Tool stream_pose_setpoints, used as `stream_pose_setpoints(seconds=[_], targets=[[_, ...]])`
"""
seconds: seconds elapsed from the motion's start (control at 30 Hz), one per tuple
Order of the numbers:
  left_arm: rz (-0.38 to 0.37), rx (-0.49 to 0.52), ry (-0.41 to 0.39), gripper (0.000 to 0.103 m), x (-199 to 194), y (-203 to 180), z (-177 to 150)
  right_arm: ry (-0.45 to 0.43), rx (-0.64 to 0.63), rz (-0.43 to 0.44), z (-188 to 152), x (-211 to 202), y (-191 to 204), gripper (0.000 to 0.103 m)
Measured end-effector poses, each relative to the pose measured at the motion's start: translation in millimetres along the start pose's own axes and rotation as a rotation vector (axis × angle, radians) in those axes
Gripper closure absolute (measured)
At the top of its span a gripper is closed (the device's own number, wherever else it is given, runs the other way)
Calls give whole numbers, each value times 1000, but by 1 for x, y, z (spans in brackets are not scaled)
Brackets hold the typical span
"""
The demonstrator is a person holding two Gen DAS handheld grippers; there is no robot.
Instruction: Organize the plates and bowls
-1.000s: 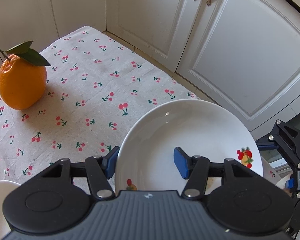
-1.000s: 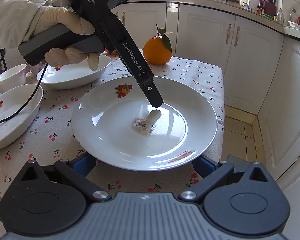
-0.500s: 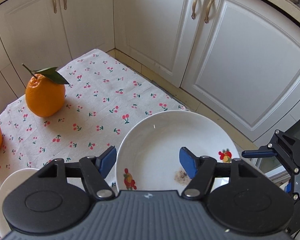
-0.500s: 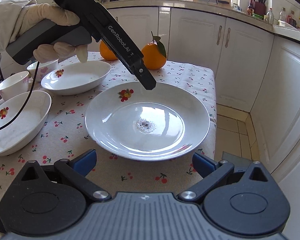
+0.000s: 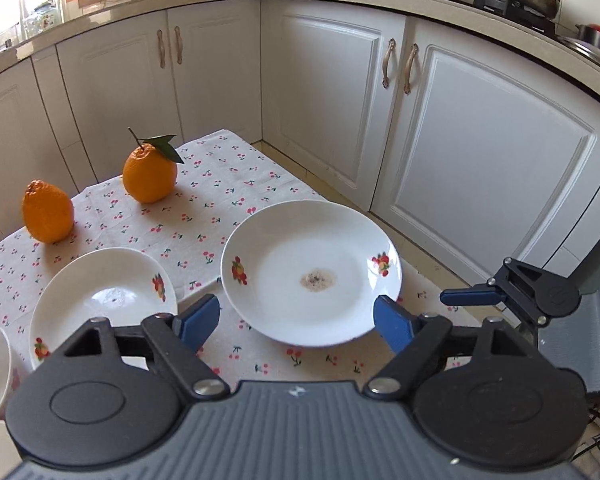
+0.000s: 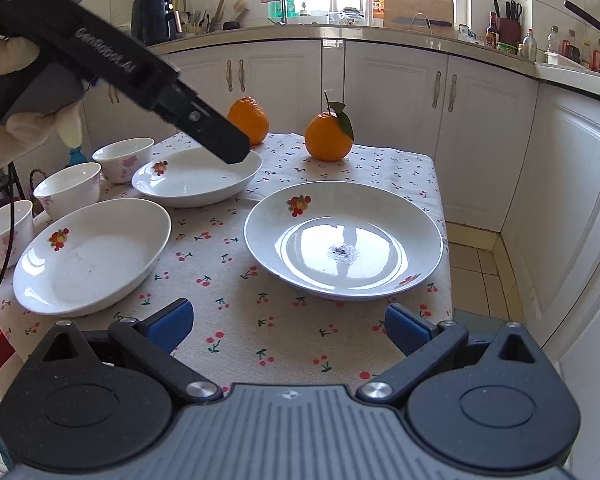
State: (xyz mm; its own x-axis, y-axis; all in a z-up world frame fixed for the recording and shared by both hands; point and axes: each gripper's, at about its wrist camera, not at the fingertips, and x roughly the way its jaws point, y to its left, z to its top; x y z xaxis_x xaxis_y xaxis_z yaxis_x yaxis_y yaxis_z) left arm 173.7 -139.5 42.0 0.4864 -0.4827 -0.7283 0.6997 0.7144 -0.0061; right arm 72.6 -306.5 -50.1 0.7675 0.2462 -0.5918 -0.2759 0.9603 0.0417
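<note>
With both the left gripper (image 5: 296,324) opening empty and the right gripper (image 6: 288,326) wide and empty, we judge the next move is grasping the plate (image 6: 342,240) rim at 6 o'clock.

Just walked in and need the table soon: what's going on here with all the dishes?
A person holds a gripper in each hand, sorting dishes on the cherry-print tablecloth. Neither holds anything now. The left gripper hangs above the table, jaws opening with nothing between them; the right gripper is open near the table's front edge. The big plate, two shallower dishes and three small bowls sit unstacked.
</note>
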Motion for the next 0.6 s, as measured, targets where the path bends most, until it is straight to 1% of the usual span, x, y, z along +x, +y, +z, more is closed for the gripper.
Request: stream_pose_setpoints(seconds=[0.07, 0.13, 0.3, 0.43, 0.53, 0.6], targets=[[40, 15, -22, 19, -11, -8, -17, 0, 5, -2, -3, -4, 4, 0], [52, 24, -28, 18, -19, -15, -32, -2, 0, -4, -6, -8, 8, 0], [89, 21, -87, 15, -36, -28, -67, -15, -7, -7, -11, -15, 18, 0], [159, 51, -154, 14, -50, -38, -93, -17, -5, -17, -19, -14, 23, 0], [217, 83, -173, 12, -59, -43, -111, 11, -9, 0, -23, -10, 29, 0], [243, 83, -177, 12, -65, -43, -125, 18, -30, 5, -24, -9, 34, 0]])
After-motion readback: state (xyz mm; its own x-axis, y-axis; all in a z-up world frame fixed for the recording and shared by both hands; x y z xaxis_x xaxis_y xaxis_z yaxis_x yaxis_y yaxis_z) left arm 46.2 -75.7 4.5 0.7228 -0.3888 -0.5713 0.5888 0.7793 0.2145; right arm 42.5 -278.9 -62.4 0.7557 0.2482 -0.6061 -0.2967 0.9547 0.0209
